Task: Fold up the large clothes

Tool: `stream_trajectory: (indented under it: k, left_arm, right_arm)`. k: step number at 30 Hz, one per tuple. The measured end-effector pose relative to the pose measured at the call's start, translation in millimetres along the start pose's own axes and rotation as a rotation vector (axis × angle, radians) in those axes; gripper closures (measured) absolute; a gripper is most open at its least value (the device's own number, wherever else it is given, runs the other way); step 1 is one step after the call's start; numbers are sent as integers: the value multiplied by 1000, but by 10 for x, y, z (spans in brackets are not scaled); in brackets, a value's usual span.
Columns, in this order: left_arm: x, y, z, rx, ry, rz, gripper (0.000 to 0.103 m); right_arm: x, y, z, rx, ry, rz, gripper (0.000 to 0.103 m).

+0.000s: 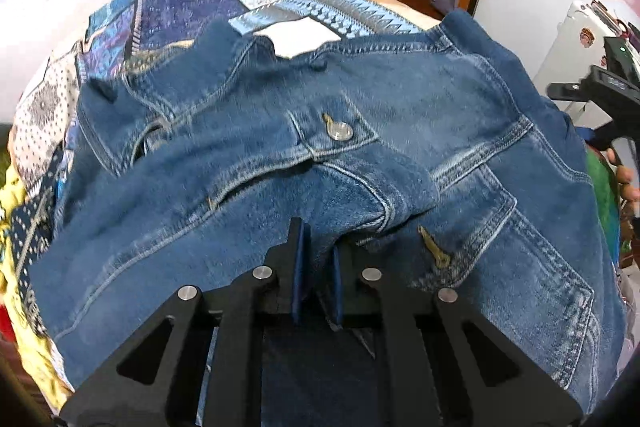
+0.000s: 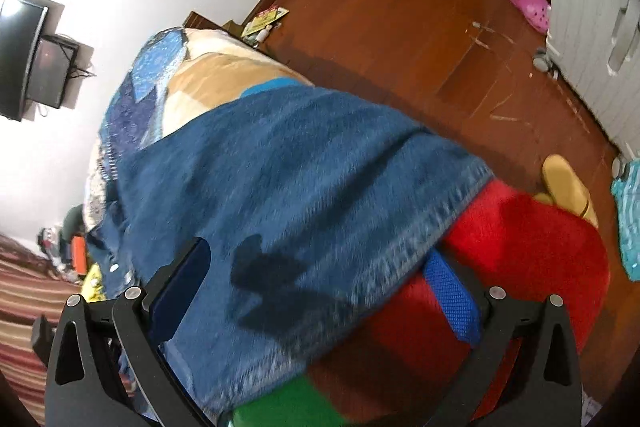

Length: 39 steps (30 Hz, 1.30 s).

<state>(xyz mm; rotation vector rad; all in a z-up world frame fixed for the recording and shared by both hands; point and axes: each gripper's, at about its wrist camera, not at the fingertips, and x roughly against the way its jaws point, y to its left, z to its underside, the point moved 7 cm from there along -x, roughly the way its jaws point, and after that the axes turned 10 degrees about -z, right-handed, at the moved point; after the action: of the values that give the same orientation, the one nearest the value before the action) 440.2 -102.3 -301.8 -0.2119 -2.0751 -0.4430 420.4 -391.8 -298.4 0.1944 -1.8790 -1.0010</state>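
Note:
A blue denim jacket (image 1: 360, 147) lies spread on a bed, with a metal button (image 1: 341, 131) near its middle. My left gripper (image 1: 317, 255) is shut on a raised fold of the denim near the jacket's front edge. In the right wrist view the jacket (image 2: 288, 179) drapes over the bed's corner. My right gripper (image 2: 320, 263) is open, its jaws wide apart over the jacket's hem, one finger (image 2: 182, 283) on the denim and the other (image 2: 450, 299) beside the hem. The right gripper also shows at the edge of the left wrist view (image 1: 600, 95).
A blue patchwork bedspread (image 1: 180, 7) covers the bed under the jacket. A red and green blanket (image 2: 520, 247) hangs at the bed's edge. The wooden floor (image 2: 400, 47) holds a yellow slipper (image 2: 568, 187) and a pink shoe (image 2: 528, 5). A TV (image 2: 24, 59) hangs on the wall.

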Motion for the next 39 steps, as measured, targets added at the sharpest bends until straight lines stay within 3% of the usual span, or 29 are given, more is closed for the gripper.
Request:
stream_trajectory:
  k: [3,4,5,7,8,10,12,13,14,19,25,28,33,39]
  left_arm:
    - [57,-15,33,21,4,26,82]
    - [87,-26,52,25,10,43,73]
    - [119,-37,70,29,12,66,57]
    - [232,-57,110,46,2,113,37]
    - [287,-48,129,50,-8,111,33]
    - [381,-14,165,52,-24,81,32]
    - [452,74,196,66,-31,44,27]
    - [494,143,217,83,-36,26,19]
    - [536,223,233,104,-45,15,15]
    - [706,677,326,207,-64,-40,14]
    - [960,1228,505,335,-110,-78,13]
    - [1087,1438,605,389,-138,-92,8]
    - [1195,1721,806,450,-158,-99,6]
    - [1230,1921,1081,484,-149,-102,6]
  right_arm:
    - [-87,5,-77,22,-19,68,6]
    - [-99,15,-99,26,-28,84,9]
    - [-94,29,-125,27,-40,87,12]
    - [-54,19,-171,8,-61,85,35]
    - [-17,1,-196,-18,-74,85,42]
    - [47,-51,-240,-64,-94,90,71]
    - [98,-48,-276,-86,-105,83,82]
    - [154,-25,-293,-89,-115,71,86]
    - [218,21,-308,-80,-127,59,87]
    - [500,512,-388,35,-198,-6,93]
    - [756,1628,-330,273,-238,-95,94]
    - [782,2206,-179,380,-230,-156,94]
    - [540,2968,210,514,-162,-231,94]
    - [-147,3184,785,620,-23,-185,94]
